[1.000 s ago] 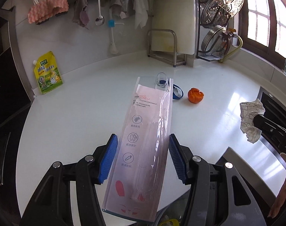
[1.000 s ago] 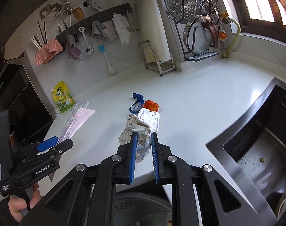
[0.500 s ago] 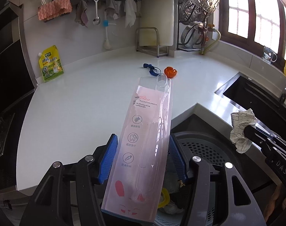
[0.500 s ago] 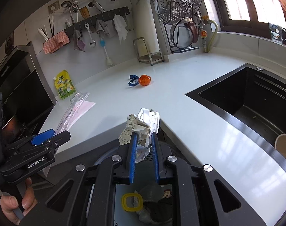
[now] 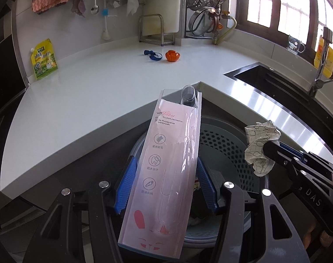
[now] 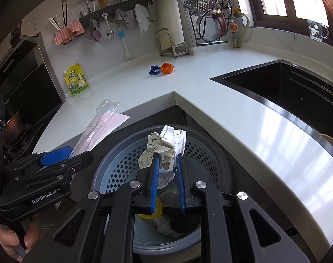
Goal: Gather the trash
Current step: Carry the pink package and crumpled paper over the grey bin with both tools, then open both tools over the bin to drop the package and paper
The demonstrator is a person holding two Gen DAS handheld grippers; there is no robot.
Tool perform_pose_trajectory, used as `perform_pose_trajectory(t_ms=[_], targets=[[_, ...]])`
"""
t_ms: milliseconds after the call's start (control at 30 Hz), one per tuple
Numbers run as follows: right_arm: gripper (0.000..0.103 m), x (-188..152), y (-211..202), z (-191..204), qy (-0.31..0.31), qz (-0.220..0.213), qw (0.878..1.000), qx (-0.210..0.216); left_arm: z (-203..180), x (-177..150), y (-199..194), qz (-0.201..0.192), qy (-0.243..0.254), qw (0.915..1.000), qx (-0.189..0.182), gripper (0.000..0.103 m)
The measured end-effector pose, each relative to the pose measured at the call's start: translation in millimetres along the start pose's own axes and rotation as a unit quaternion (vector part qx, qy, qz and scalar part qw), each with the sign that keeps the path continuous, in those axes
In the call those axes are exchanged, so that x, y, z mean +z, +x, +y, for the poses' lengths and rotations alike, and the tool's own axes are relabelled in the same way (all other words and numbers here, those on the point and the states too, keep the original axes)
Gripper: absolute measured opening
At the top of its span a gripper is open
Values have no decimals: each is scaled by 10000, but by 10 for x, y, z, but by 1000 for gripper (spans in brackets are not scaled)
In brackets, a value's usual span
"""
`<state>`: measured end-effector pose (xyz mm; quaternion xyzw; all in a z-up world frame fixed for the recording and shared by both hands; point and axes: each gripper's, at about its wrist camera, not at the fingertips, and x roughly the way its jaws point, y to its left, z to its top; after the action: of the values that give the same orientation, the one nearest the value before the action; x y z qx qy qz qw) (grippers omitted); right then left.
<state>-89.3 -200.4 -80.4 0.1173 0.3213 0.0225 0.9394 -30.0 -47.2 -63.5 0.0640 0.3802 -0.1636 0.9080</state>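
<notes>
My left gripper [image 5: 166, 161] is shut on a long pink toothbrush package [image 5: 164, 175], its blue pads pressing both long edges. The package tilts up over the front rim of a round grey-blue perforated bin [image 5: 227, 144] below the counter corner. My right gripper [image 6: 167, 160] is shut on a crumpled patterned paper [image 6: 166, 144], held above the bin [image 6: 118, 171] opening. From the left wrist view that right gripper [image 5: 268, 150] and the paper [image 5: 257, 140] hang at the right. The left gripper [image 6: 74, 155] and the package [image 6: 100, 127] show at the left of the right wrist view.
Inside the bin lie a yellow ring [image 6: 157, 208] and pale scraps. On the white counter [image 5: 100, 92] sit a blue strap [image 5: 152, 55], an orange piece [image 5: 171, 56] and a yellow-green pouch [image 5: 43, 59]. A dark sink [image 6: 287, 87] lies to the right.
Both grippers have pulled back from over the counter and sunk, each keeping its load. The bin has come into view beneath them.
</notes>
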Motion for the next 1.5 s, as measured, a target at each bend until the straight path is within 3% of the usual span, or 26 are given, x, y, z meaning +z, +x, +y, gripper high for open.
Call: perform_pose_trajectory(t_ms=[833, 1267, 1400, 1500], targets=[[18, -271, 388, -60, -3, 749, 9970, -189, -61, -274, 507, 719, 34, 9974, -93, 55], [20, -284, 491, -108, 37, 869, 9959, -254, -36, -298, 617, 878, -65, 9960, -132, 56], [30, -285, 471, -114, 41, 823, 9962, -292, -25, -302, 611, 882, -81, 9960, -115, 56], [37, -274, 456, -141, 90, 775, 9965, -309, -3, -310, 603, 884, -138, 9959, -146, 63]])
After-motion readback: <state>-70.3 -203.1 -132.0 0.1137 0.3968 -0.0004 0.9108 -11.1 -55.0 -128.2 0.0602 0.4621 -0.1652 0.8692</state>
